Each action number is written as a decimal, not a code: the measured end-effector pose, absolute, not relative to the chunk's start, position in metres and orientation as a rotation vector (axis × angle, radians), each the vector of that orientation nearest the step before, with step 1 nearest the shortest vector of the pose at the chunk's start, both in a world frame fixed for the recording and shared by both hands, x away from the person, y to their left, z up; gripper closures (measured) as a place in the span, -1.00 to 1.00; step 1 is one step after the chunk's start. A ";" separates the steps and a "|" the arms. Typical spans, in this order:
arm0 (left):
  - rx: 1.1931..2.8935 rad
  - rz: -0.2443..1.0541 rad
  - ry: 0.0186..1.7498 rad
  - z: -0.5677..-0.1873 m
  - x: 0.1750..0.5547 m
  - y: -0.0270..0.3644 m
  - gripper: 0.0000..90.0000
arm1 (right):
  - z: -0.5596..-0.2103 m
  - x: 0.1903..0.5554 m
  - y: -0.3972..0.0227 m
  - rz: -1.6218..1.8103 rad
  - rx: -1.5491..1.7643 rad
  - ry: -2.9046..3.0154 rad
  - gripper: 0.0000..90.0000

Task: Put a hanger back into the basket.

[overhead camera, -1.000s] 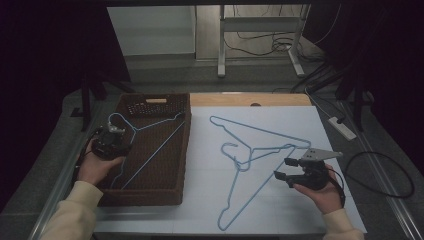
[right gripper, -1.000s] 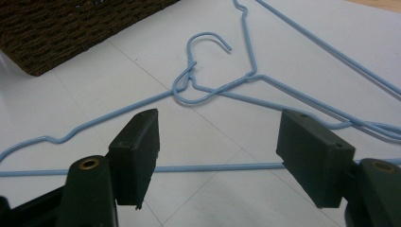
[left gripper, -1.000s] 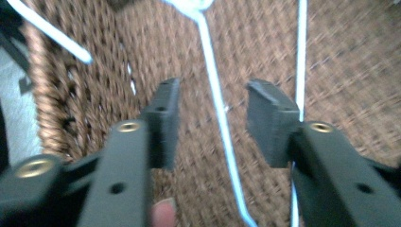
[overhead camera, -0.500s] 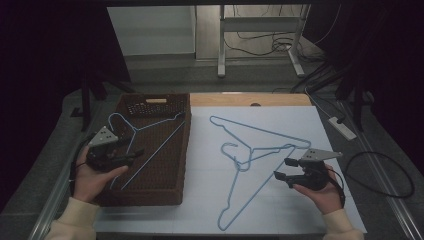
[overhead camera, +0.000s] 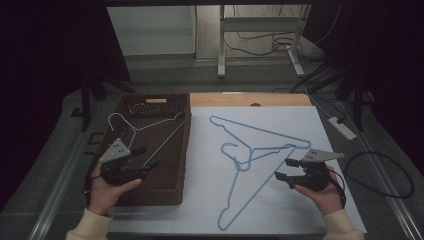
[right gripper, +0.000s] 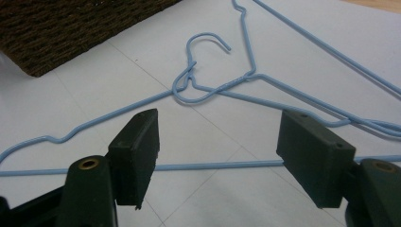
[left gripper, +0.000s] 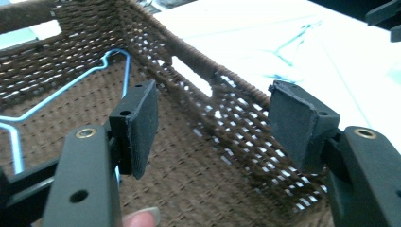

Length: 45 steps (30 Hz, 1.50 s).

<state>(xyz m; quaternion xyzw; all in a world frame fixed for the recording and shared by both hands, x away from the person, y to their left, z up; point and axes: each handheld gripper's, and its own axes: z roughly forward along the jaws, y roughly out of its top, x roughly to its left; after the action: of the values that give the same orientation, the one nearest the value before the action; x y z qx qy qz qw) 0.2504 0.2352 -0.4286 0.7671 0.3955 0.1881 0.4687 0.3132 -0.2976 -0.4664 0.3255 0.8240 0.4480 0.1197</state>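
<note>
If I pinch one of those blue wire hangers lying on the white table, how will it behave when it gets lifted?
The two hangers are thin wire, so probably light and springy. Their hooks interlock, so one would likely drag the other. The smooth wire may slip between flat pads.

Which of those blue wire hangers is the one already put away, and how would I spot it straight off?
Start at the brown woven basket on the left side of the table. One light blue wire hanger lies flat on its floor, hook toward the basket's left wall. Unlike the two hangers lying hooked together on the white sheet to the right, it is alone and inside the basket.
</note>
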 end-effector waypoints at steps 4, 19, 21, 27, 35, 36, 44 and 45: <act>1.878 0.454 0.949 -0.428 0.247 0.230 -0.22 | -0.467 0.310 -0.298 1.315 0.951 2.400 -0.31; 1.902 0.433 0.932 -0.439 0.243 0.224 -0.26 | -0.469 0.308 -0.296 1.270 0.932 2.399 -0.31; 1.903 0.431 0.931 -0.439 0.242 0.224 -0.26 | -0.469 0.308 -0.296 1.266 0.931 2.398 -0.31; 1.917 0.425 0.916 -0.441 0.240 0.220 -0.26 | -0.468 0.317 -0.290 1.165 0.889 2.400 -0.30; 1.937 0.409 0.897 -0.444 0.239 0.216 -0.26 | -0.461 0.339 -0.276 1.082 0.843 2.449 -0.25; 1.938 0.408 0.896 -0.444 0.239 0.216 -0.27 | -0.462 0.341 -0.275 1.069 0.851 2.458 -0.24; 1.930 0.408 0.890 -0.442 0.238 0.217 -0.26 | -0.467 0.358 -0.272 0.987 0.894 2.480 -0.13; 1.930 0.408 0.890 -0.442 0.238 0.217 -0.26 | -0.467 0.363 -0.271 0.956 0.891 2.485 -0.11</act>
<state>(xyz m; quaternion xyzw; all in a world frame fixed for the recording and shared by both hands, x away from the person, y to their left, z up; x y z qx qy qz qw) 0.2376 0.2167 -0.4420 0.7873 0.3629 0.1666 0.4697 0.3629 -0.2710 -0.4671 0.3131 0.8727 0.3359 0.1660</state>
